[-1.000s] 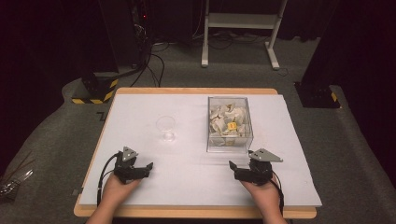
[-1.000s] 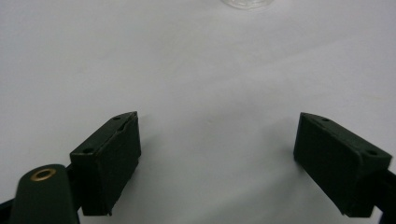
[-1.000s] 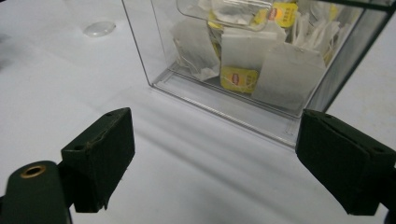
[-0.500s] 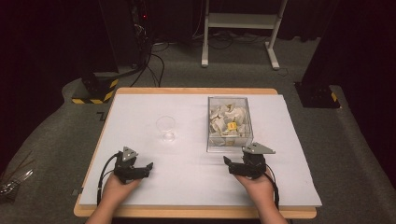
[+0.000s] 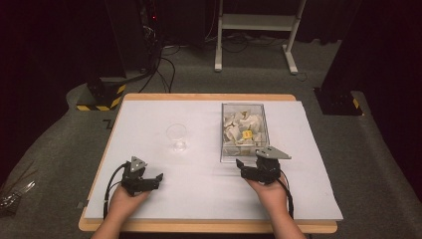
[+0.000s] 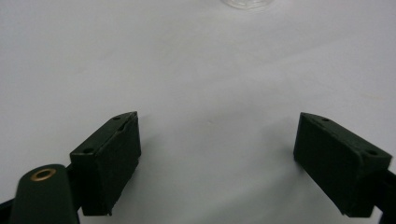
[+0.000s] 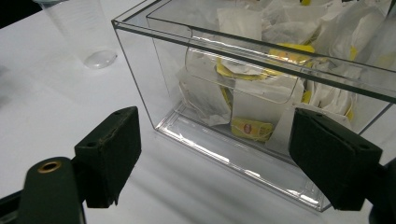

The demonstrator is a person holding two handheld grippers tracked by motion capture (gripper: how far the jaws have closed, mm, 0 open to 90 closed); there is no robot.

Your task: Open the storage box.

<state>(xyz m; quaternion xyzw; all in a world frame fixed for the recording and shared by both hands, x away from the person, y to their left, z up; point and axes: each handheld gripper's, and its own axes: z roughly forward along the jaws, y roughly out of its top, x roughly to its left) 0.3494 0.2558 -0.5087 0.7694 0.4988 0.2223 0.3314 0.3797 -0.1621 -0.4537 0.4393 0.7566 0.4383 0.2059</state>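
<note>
Right gripper (image 5: 247,168), jaws wide but just closing slightly, nothing between them, faces the clear box (image 5: 243,130) of tea bags (image 7: 252,128); left gripper (image 5: 152,180) rests open, empty.

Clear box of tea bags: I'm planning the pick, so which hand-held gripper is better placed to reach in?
Right. The right hand-held gripper sits open just before the clear box; the left hand-held gripper rests nearer the cup.
</note>
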